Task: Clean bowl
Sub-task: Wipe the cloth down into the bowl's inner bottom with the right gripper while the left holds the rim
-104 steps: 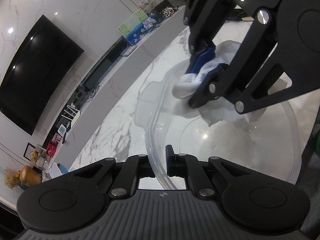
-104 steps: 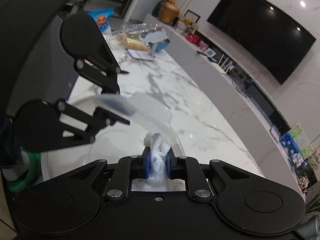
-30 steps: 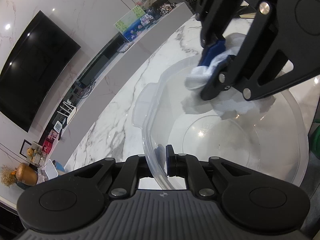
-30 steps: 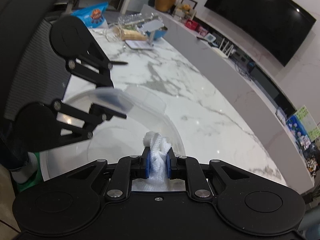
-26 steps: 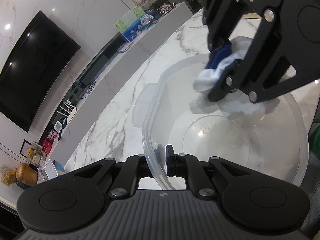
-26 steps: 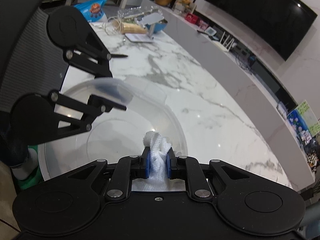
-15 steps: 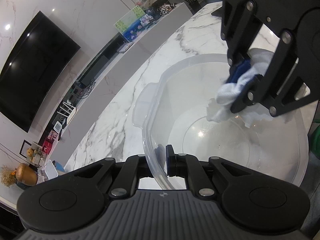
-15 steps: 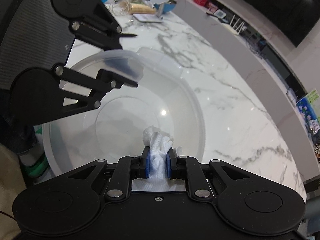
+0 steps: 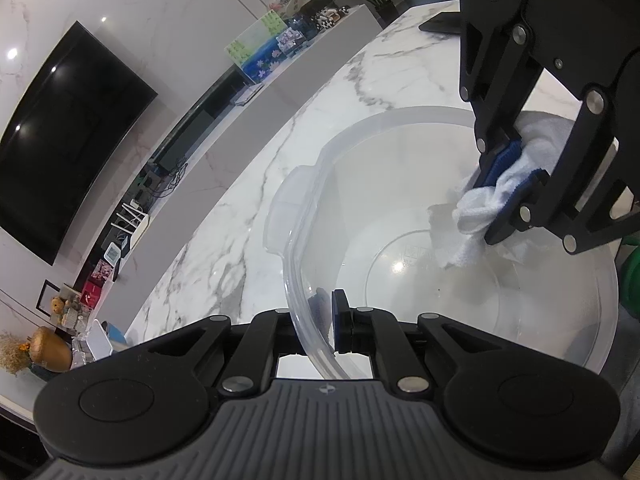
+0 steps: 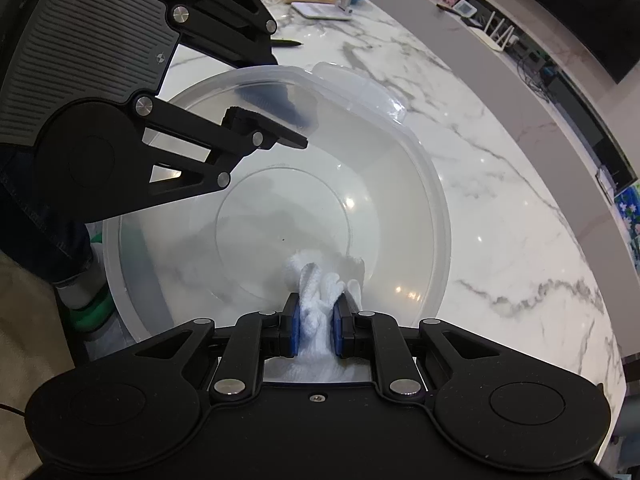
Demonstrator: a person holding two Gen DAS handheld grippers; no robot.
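Our left gripper [image 9: 329,318] sits at the bottom centre of its view, its jaws clamped on the near wall of the bowl [image 9: 472,304], one blue pad inside the clear plastic and one outside. Our right gripper [image 10: 316,330], low in its own view, is closed tight on a white cloth [image 10: 316,300], whose bunched end pokes past the pads and down onto the inner wall of the bowl at the near side. From the left view we see that cloth at the right of the frame, pressed against the bowl's side just above the round base. Beyond, the bowl rests on a white marble counter [image 9: 360,80] that runs to the upper right. Farther off, at the left of that frame, a dark TV [image 9: 60,140] hangs on the pale wall.
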